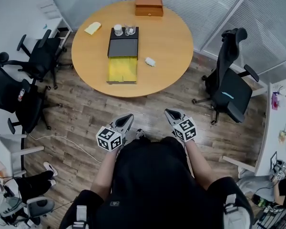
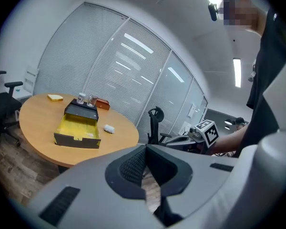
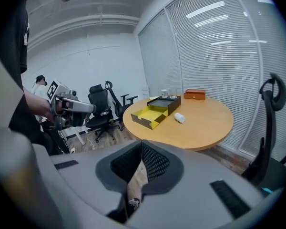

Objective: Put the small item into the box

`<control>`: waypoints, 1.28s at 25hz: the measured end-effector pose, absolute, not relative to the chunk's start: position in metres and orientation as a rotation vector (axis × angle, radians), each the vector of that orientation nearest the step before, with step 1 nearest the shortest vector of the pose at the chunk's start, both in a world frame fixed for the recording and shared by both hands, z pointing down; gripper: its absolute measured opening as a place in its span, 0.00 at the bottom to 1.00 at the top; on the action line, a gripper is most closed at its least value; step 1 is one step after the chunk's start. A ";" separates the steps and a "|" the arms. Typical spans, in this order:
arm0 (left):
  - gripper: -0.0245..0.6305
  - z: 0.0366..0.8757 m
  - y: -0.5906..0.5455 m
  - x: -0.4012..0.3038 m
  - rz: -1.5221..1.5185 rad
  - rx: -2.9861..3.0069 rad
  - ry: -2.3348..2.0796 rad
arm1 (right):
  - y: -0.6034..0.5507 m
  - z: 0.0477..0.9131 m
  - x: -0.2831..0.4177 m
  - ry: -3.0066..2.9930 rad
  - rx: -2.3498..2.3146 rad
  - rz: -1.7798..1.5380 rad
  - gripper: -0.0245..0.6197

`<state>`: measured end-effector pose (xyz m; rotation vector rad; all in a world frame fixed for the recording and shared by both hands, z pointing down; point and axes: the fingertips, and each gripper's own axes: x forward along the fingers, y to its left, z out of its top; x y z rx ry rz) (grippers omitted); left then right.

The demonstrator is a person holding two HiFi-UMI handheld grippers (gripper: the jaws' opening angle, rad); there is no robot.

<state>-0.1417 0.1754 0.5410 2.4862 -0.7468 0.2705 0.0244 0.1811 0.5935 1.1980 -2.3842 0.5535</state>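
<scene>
Person stood short of round table (image 1: pixel 169 42), both tools held low near waist. Left gripper (image 1: pixel 126 119) clenched, nothing in it. Right gripper (image 1: pixel 171 113) clenched too, empty. Small white item (image 1: pixel 150 61) lay on tabletop near open yellow-lined box (image 1: pixel 121 69), at its 3 o'clock, not touching. Two glasses (image 1: pixel 124 30) stood on box's dark lid, 12 o'clock end.

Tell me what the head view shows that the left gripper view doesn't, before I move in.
Head view only: the left gripper from outside, with its marker cube, well short of the table. Left gripper view only: its own jaws shut, nothing between them, and ceiling lights. Both: the open box, the small white item lying on the table beside it, the brown case, and the right gripper.
</scene>
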 end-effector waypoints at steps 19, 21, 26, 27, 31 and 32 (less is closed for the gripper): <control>0.05 0.554 0.136 -0.148 0.352 2.458 -0.748 | 0.138 0.621 0.026 -2.371 1.205 0.643 0.05; 0.05 0.558 0.126 -0.148 0.363 2.434 -0.770 | 0.126 0.624 0.027 -2.374 1.176 0.648 0.05; 0.05 0.561 0.095 -0.126 0.379 2.408 -0.804 | 0.090 0.630 0.043 -2.390 1.106 0.649 0.05; 0.05 0.561 0.087 -0.120 0.382 2.406 -0.808 | 0.082 0.632 0.046 -2.391 1.092 0.648 0.05; 0.05 0.563 0.060 -0.095 0.388 2.399 -0.822 | 0.057 0.638 0.057 -2.390 1.033 0.643 0.05; 0.05 0.563 0.053 -0.089 0.391 2.399 -0.823 | 0.051 0.640 0.059 -2.390 1.022 0.645 0.05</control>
